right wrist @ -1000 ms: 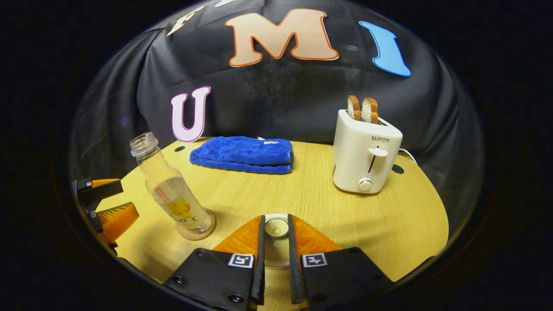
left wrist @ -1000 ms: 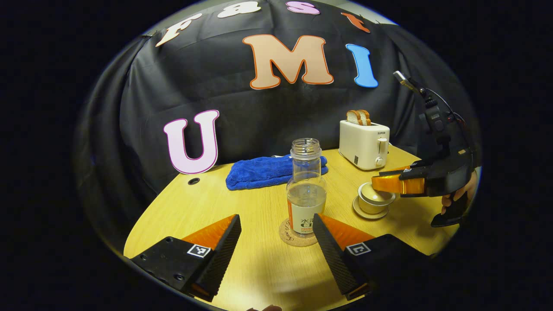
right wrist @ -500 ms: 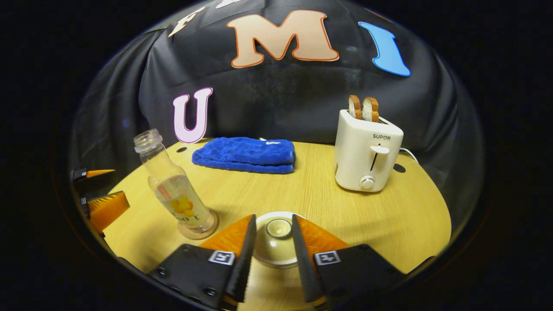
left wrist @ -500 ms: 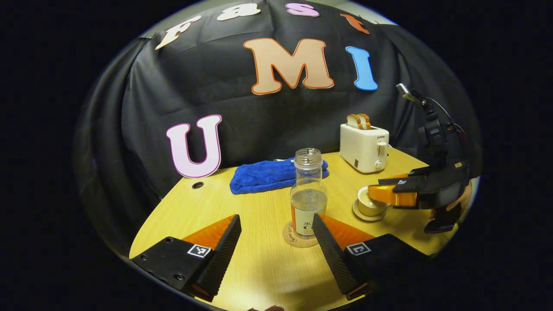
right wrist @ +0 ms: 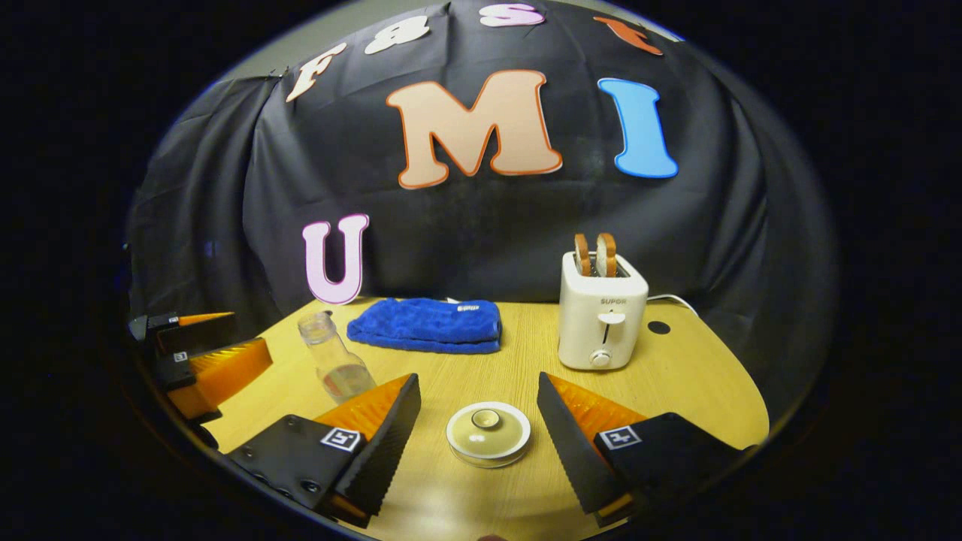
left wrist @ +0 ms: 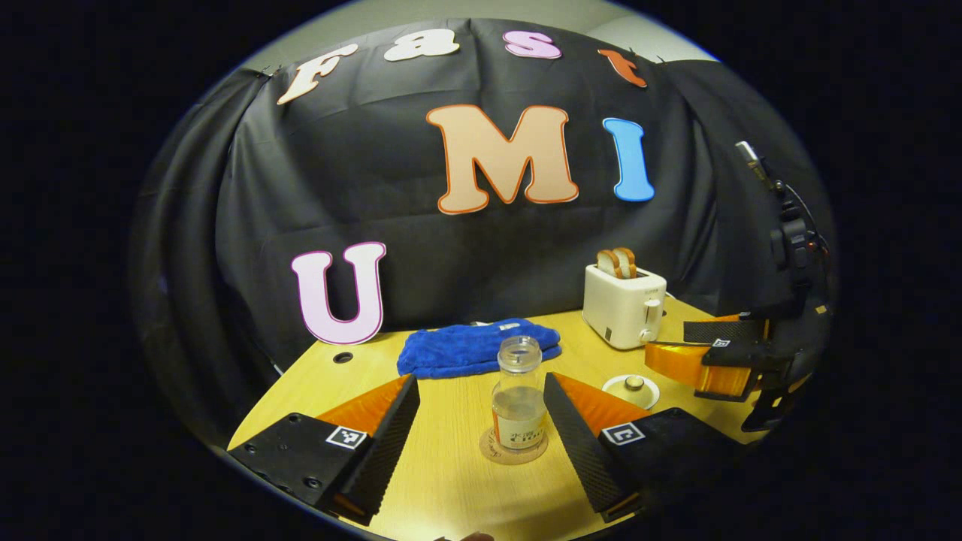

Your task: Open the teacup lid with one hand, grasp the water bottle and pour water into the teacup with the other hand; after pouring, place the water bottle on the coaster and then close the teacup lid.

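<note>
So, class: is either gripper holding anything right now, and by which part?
Nothing is held. The left gripper and right gripper are both open, apart from the water bottle and lidded teacup.

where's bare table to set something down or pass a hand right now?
Free: the stretch right of the teacup and in front of the toaster; also the strip between the blue towel and the teacup. Crowded: the left side, where the water bottle on its coaster sits between the left gripper fingers.
</note>
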{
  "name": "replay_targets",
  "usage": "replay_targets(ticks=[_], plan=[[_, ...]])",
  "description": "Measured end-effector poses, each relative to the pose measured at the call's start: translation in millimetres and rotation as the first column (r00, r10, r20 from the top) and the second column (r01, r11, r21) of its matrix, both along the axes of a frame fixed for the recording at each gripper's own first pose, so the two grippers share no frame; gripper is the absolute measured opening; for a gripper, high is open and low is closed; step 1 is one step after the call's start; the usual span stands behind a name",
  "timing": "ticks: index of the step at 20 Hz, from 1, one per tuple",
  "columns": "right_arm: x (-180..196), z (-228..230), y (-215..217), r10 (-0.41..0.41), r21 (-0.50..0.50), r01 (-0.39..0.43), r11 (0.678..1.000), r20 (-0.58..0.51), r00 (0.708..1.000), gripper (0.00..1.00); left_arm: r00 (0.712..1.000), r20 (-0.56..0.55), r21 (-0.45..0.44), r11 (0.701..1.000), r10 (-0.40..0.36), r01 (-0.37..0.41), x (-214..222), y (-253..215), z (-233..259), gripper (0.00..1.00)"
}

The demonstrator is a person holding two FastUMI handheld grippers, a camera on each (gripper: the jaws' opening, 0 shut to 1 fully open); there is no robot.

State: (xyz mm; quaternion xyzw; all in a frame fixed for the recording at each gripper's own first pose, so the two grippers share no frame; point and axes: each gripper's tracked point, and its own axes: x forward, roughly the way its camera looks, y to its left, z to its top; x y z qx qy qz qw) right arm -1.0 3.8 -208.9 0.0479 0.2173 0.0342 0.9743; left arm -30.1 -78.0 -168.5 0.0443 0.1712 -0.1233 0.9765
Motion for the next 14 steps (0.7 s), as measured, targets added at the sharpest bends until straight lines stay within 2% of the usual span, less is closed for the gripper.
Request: replay_targets(ticks=[2,3,6,9,14], plan=[[-8.7,26.7,-7.1,-0.041,-0.004,0.041,0.999,0.060,0.997,0.99,0.999,0.031,-0.019,1.000,0.011,-0.011,0.7,-0.4,13.8,0.94],[-12.8,38.2,-8.7,-0.057,-0.011,0.058,0.998,0.085,0.995,0.98,0.999,0.048,-0.029,0.999,0.019,-0.018,0.9,-0.7,21.4,0.96],[-24.8,68.2,-17.0,-0.111,-0.005,0.113,0.994,0.152,0.982,0.98,0.996,0.084,-0.054,0.998,0.042,-0.037,1.9,2.6,37.3,0.96],[-31.9,85.6,-9.8,-0.113,0.045,0.107,0.993,0.172,0.979,0.98,0.992,0.099,-0.081,0.994,0.076,-0.068,6.1,9.3,48.5,0.96],[-28.1,91.3,-12.3,-0.109,0.011,0.109,0.994,0.201,0.973,0.97,0.987,0.143,-0.067,0.995,0.078,-0.069,10.6,15.1,64.5,0.96]])
